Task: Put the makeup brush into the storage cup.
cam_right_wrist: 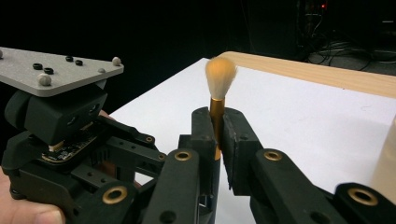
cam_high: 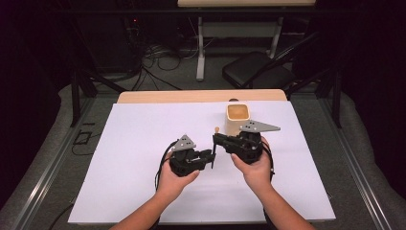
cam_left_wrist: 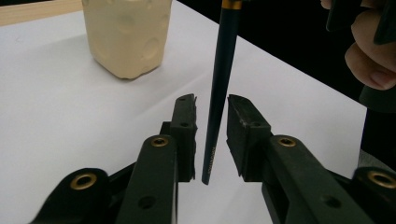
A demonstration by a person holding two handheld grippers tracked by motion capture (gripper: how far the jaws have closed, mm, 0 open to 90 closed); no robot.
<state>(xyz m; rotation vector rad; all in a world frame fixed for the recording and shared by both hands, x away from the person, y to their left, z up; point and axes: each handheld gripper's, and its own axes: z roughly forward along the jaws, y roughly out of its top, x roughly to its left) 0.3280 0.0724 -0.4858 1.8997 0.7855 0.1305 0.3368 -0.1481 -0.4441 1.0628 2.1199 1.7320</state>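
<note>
I hold a makeup brush (cam_right_wrist: 218, 100) straight up with my right claw (cam_right_wrist: 217, 135). That claw is squeezed tight on the gold metal ring just under the fluffy hair, so the brush cannot slip or fall over. The hair end points up and the thin end points down at the white table sheet (cam_high: 143, 191).

My left claw (cam_left_wrist: 211, 126) sits lower down, just beside the right claw. Its two black jaws are open a little, one on each side of the brush's dark handle (cam_left_wrist: 219, 88). I cannot tell if they touch it; there looks to be a small gap on the right side. I think the left claw is there to take the handle, so the brush can pass from one claw to the other.

The brush has soft hair, whitish with an orange glow on top, then the shiny gold ring, then a long dark handle that gets thinner toward the tip.

The brush is just in front of the cream cup (cam_high: 237, 116), close to it but not touching.
</note>
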